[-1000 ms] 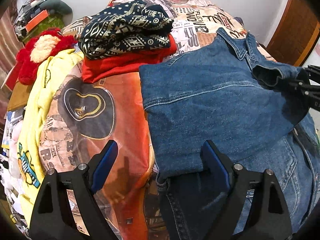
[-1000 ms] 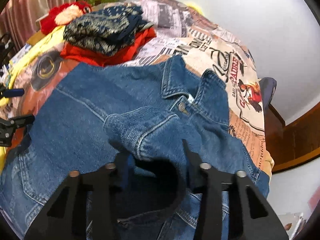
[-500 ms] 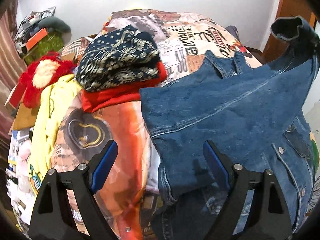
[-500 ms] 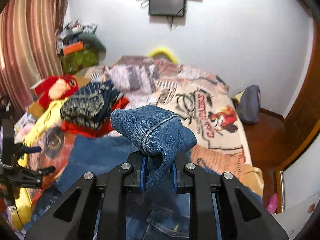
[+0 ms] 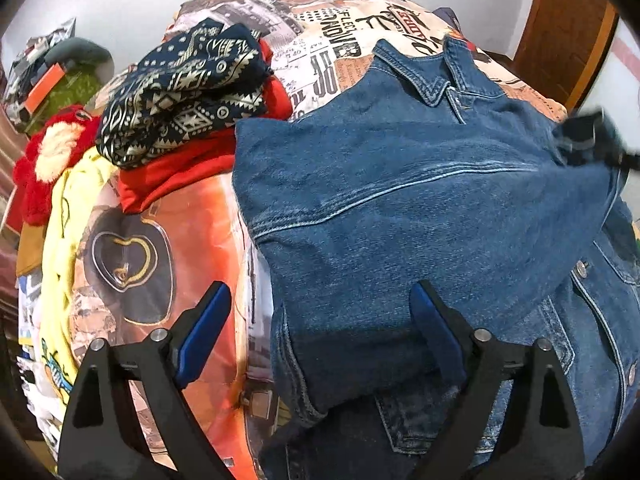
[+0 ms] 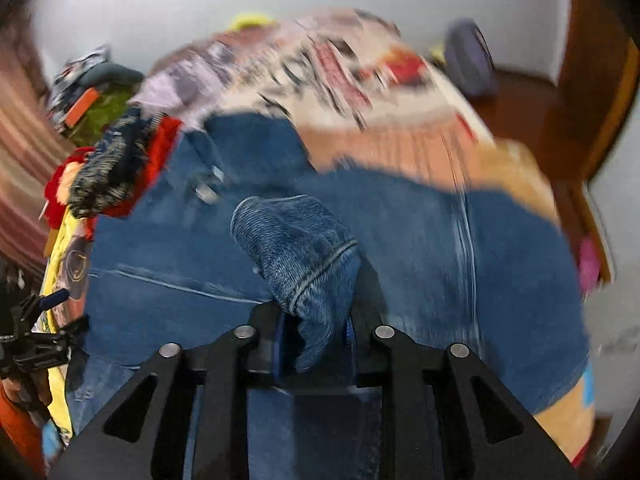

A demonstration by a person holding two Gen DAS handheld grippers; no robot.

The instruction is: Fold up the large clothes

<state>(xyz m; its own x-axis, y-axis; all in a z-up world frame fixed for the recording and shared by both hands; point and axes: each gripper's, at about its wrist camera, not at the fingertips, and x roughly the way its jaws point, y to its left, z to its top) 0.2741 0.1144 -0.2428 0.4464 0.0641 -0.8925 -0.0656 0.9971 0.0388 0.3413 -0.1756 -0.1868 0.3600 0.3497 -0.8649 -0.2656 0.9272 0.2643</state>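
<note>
Denim fills the centre and right of the left wrist view: a blue jacket (image 5: pixel 420 200) lies spread on the bed (image 5: pixel 332 44), collar toward the top of the frame, its left side already folded over the body.

The right tongs (image 6: pixel 314 340) are clamped on the cuff (image 6: pixel 296 248), which bunches up between the closed fingers at the centre of the right view; that view is motion-blurred. The left tongs (image 5: pixel 320 340) stand wide open at the bottom of their frame, empty, just above the jacket's lower left edge.

The step in hand looks like the sleeve fold, with the cuff being carried across the jacket. Next, the sleeve would need laying flat across the chest and letting go, with the left tongs perhaps pressing the body so it does not drag.

The cloth is thick and stiff, with pale stitching and metal buttons down the right. A stack of folded clothes (image 5: pixel 180 80) sits at upper left, clear of the jacket.
</note>
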